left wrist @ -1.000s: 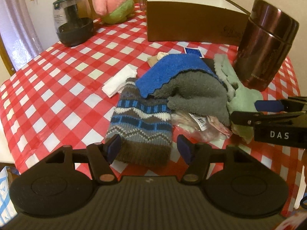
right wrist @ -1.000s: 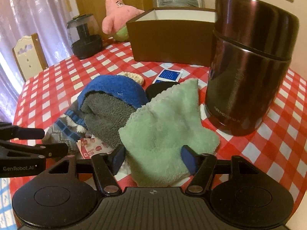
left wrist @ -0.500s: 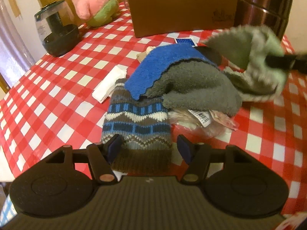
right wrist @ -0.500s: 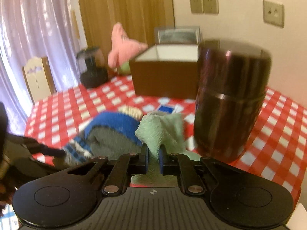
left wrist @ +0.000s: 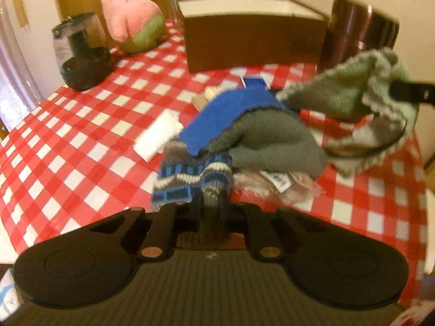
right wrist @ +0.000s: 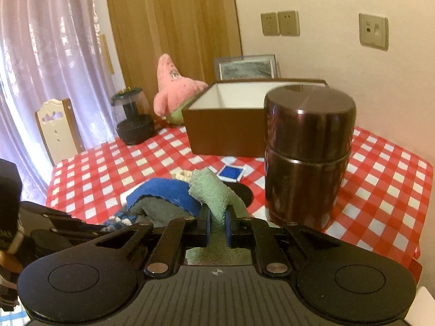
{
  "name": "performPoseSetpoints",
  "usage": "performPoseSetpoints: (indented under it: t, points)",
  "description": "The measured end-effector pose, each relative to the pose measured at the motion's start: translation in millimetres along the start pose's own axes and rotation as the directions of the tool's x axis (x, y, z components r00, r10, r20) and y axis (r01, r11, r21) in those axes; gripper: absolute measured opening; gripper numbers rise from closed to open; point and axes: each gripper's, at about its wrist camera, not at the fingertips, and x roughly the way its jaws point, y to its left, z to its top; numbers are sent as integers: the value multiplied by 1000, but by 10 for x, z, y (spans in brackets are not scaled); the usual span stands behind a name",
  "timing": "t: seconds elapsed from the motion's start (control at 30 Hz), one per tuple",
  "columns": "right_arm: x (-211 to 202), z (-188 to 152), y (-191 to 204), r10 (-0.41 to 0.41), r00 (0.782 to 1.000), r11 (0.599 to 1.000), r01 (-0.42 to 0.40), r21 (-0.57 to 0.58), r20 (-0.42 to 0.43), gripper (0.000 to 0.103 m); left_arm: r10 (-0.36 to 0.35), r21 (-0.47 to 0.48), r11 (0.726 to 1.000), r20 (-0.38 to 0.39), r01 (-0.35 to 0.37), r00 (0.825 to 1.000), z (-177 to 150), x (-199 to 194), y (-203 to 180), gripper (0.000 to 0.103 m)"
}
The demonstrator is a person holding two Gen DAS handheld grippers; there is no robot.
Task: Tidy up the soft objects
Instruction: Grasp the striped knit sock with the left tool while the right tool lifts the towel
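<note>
My left gripper (left wrist: pixel 213 205) is shut on the near edge of a striped blue, grey and white knitted hat (left wrist: pixel 187 179) and bunches it. A blue cloth (left wrist: pixel 231 114) and a grey fleece cloth (left wrist: pixel 272 144) lie on top of the hat. My right gripper (right wrist: pixel 216 224) is shut on a light green fleece cloth (right wrist: pixel 214 193) and holds it above the table; that cloth (left wrist: pixel 350 95) hangs at the right in the left wrist view. An open brown box (right wrist: pixel 233 125) stands at the back.
A tall dark metal canister (right wrist: pixel 307 157) stands right of the pile. A pink star plush (left wrist: pixel 130 19) and a dark glass jar (left wrist: pixel 81 54) stand at the back left. A white folded tissue (left wrist: pixel 160 138), a plastic packet (left wrist: pixel 285 187) and a blue card (right wrist: pixel 231 172) lie by the pile.
My left gripper has closed on the knitted hat's edge and lifted it a little. My right gripper has carried the green cloth higher.
</note>
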Motion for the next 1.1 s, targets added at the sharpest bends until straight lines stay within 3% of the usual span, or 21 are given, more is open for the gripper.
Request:
performPoseSetpoints:
  t: [0.3,0.47,0.77,0.97,1.1]
  points:
    - [-322,140,-69,69,997,998,-68,-4,32,10,2,-112,994,40,2,999,42,-640,58,10]
    - [-530,194,-207,155,987,988,-154,-31,48,10,69,-145,988,76,-58,995,-13,-1003,-194,10]
    - [-903,214,-656,289,957,955,-285,-80,32,10,213,-291,941,113,-173,970,-158,-1558,-765,10]
    - [-1165,199,-956,322,946,944,-319,-83,31,10,243,-332,926,153,-182,958,-116,-1757,-1205,10]
    - [-1331,221,-1121,314,949,948,-311,-74,39,10,221,-321,934,186,-154,957,-25,-1841,-1468,10]
